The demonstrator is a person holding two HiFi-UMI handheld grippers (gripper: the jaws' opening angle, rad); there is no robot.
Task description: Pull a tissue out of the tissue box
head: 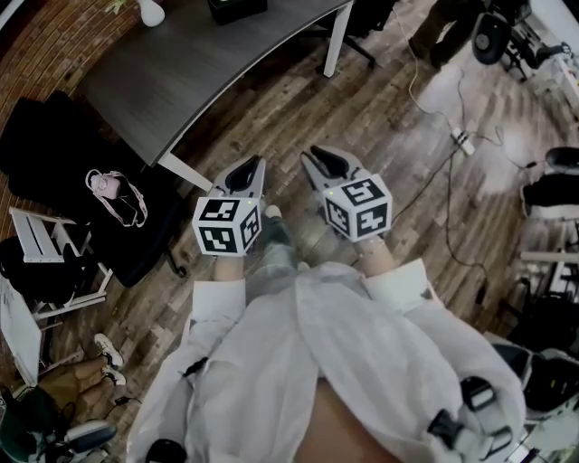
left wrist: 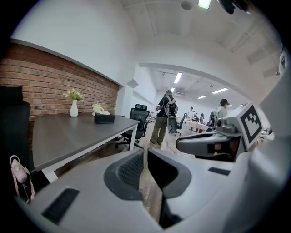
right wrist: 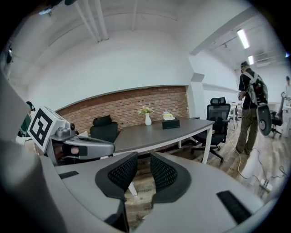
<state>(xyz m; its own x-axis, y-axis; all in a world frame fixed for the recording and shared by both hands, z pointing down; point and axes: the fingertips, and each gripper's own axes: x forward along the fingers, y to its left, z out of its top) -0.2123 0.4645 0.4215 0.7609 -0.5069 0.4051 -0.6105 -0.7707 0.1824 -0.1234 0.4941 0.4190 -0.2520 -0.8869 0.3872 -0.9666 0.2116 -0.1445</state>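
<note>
Two grippers, no tissue drawn yet: in the head view the left gripper point(head: 246, 176) and right gripper point(head: 330, 165) hang over the wood floor point(head: 380, 108), well apart from the tissue box point(head: 237, 9) at the far end of the grey table point(head: 181, 81), near a white vase point(head: 151, 11). Left gripper view — jaws pressed together on nothing, a person with a backpack point(left wrist: 163, 123) standing beyond the table. Right gripper view — jaws slightly apart and empty, an office chair point(right wrist: 218, 120) at the table's end; approach, grasp and pull all look yet to come, with the tabletop's length apparently the only thing between.
</note>
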